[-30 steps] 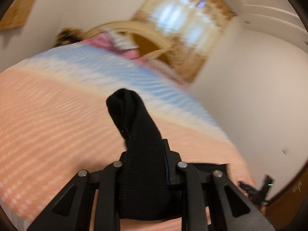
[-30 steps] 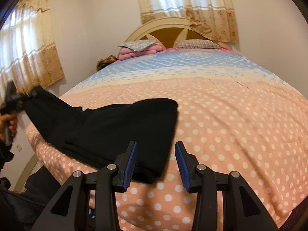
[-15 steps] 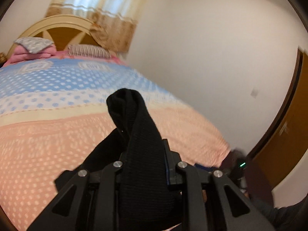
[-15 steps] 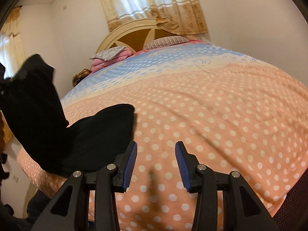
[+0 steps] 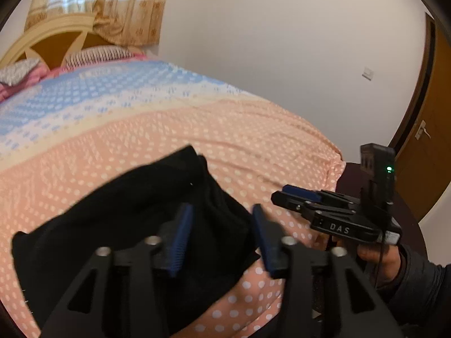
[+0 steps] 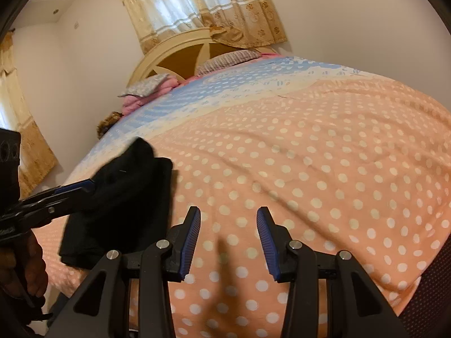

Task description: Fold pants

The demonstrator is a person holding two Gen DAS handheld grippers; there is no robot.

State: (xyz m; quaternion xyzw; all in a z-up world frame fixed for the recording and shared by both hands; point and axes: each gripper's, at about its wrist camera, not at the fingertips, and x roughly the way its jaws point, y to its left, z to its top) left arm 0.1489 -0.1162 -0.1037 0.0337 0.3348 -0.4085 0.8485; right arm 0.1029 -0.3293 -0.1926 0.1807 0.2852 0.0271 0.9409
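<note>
The black pants lie folded in a heap on the polka-dot bed cover near the front edge. My left gripper is open, its blue pads on either side of a fold of the pants that rests loose between them. In the right wrist view the pants sit at the left, and the left gripper's fingers reach into the fold. My right gripper is open and empty over bare cover, to the right of the pants. It also shows in the left wrist view.
The bed has a cream headboard and pillows at the far end. A wall and curtains stand behind. A brown door is at the right of the left wrist view. The bed's front edge drops off close to both grippers.
My left gripper has swung the pants end over onto the rest of the pants, lowered it and opened. The right gripper stayed open and drifted a little right.
</note>
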